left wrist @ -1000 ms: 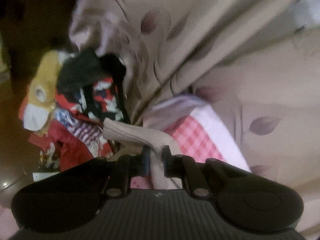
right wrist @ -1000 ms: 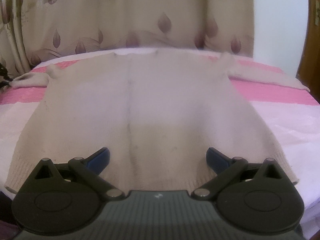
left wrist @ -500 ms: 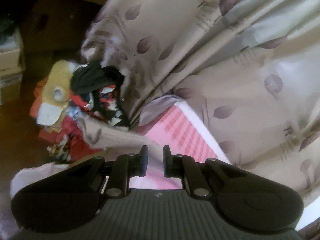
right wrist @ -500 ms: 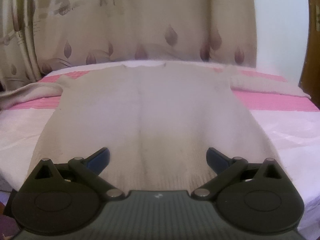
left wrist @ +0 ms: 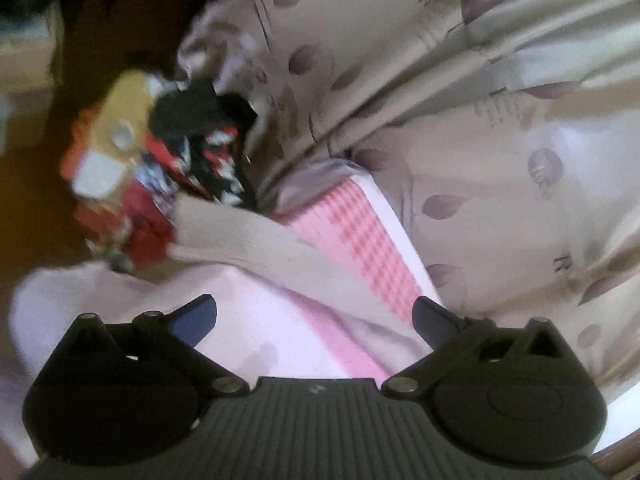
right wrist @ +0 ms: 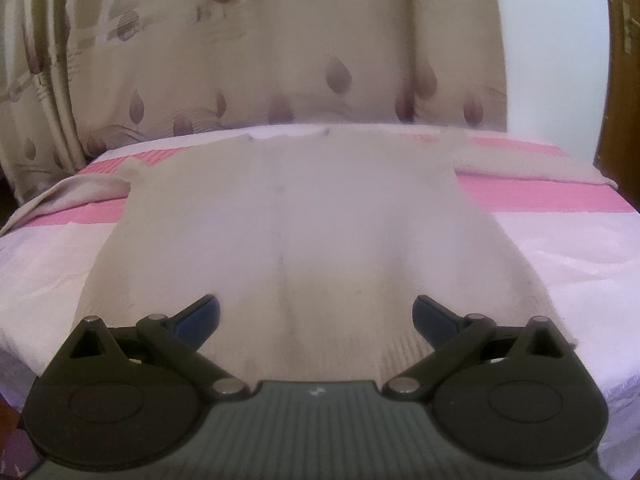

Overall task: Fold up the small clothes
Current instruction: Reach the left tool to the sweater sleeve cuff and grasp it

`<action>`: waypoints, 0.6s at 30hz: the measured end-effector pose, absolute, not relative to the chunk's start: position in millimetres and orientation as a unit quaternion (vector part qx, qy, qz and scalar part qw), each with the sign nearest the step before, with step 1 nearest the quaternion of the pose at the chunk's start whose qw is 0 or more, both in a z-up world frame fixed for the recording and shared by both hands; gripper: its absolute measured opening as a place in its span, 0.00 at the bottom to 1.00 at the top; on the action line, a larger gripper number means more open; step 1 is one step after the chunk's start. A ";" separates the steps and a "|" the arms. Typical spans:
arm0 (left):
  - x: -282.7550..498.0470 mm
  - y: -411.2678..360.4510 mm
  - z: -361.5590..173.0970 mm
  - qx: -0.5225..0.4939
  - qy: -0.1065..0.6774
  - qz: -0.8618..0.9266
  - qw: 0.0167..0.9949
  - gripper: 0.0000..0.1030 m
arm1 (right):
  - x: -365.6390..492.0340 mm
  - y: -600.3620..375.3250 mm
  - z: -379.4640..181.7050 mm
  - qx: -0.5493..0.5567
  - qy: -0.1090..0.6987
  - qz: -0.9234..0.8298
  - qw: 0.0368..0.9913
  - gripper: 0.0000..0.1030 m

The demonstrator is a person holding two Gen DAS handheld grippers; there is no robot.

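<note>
A beige knitted sweater (right wrist: 304, 216) lies flat on the pink and white bed (right wrist: 568, 240), hem towards me, both sleeves spread out. Its left sleeve (left wrist: 256, 240) shows in the left wrist view, lying over the bed's corner with its cuff hanging past the edge. My left gripper (left wrist: 314, 320) is open and empty, just above that sleeve. My right gripper (right wrist: 316, 316) is open and empty, hovering over the sweater's hem. The right sleeve (right wrist: 520, 162) lies along the pink stripe at the far right.
A pile of coloured clothes (left wrist: 160, 168) lies on the dark floor beyond the bed's left corner. A beige leaf-patterned curtain (right wrist: 280, 60) hangs behind the bed. A wooden door frame (right wrist: 622, 80) stands at the right.
My left gripper held the sleeve a second ago, then opened and let it go; the sleeve now lies on the bed. The right gripper pulled back slightly, staying open.
</note>
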State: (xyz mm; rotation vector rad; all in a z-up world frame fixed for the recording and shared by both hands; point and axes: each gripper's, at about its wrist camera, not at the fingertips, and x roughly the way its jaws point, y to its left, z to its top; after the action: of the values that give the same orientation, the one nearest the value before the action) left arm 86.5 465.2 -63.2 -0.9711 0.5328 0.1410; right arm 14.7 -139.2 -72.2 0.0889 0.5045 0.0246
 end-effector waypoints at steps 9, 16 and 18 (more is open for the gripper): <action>132.8 456.9 -101.6 -0.538 0.263 0.071 0.798 0.42 | 13.3 -146.1 -75.6 0.054 0.255 -0.002 0.966 1.00; 102.3 450.4 -78.1 -0.507 0.196 0.107 0.832 0.00 | 14.4 -150.1 -77.7 0.059 0.258 -0.008 0.964 1.00; 88.5 442.3 -59.2 -0.474 0.178 0.089 0.858 0.00 | 14.1 -150.6 -78.0 0.061 0.258 -0.007 0.964 1.00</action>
State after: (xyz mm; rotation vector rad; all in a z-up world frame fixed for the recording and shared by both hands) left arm 88.5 442.3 -59.2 -0.9951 0.3736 0.1865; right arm 14.1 -150.6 -78.0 0.1227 0.5218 -0.0137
